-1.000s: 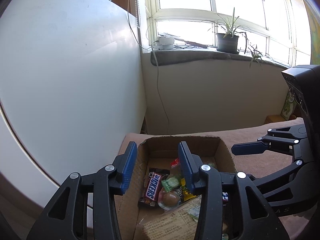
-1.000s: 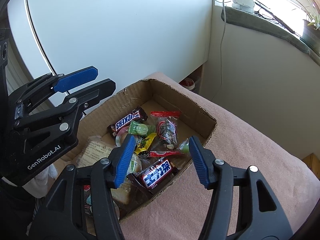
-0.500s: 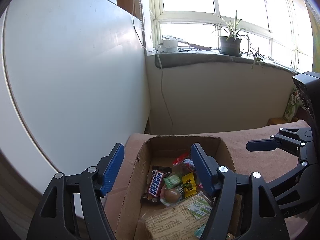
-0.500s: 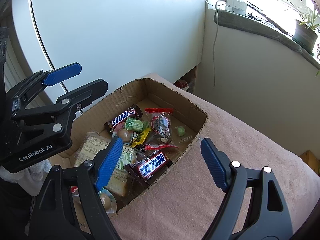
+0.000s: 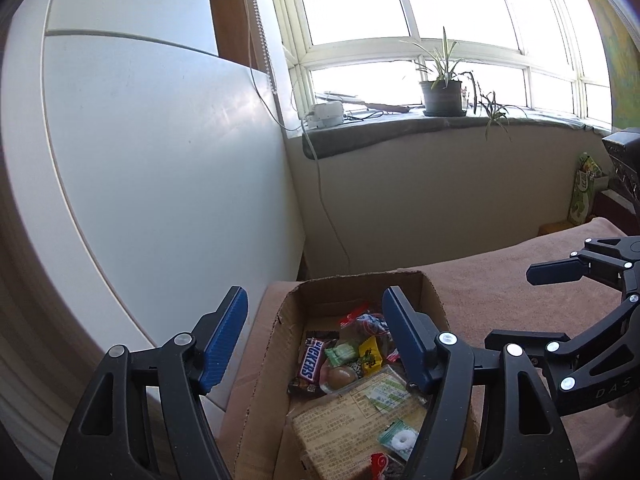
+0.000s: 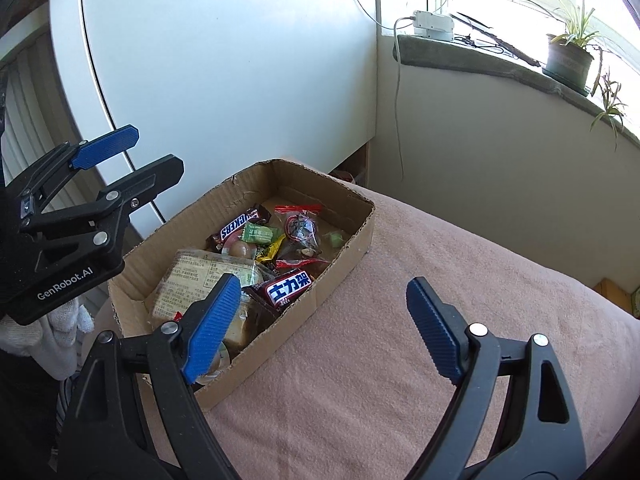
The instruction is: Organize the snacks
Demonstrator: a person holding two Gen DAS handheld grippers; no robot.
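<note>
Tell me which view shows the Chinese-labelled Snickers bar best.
Right wrist view: the Chinese-labelled Snickers bar lies label-up in the cardboard box, unobstructed. In the left wrist view it is not visible, apparently hidden behind that gripper's finger; only the English-labelled bar shows.

Daylight enters through the white-framed window (image 5: pixel 420 24), its panes overexposed to plain white. A soft sheen lies on the pale grey wall panel (image 5: pixel 160 168). Both views are sharp and bright around the jaws; fisheye distortion bends straight lines outward, and the corners darken to black vignette.
</note>
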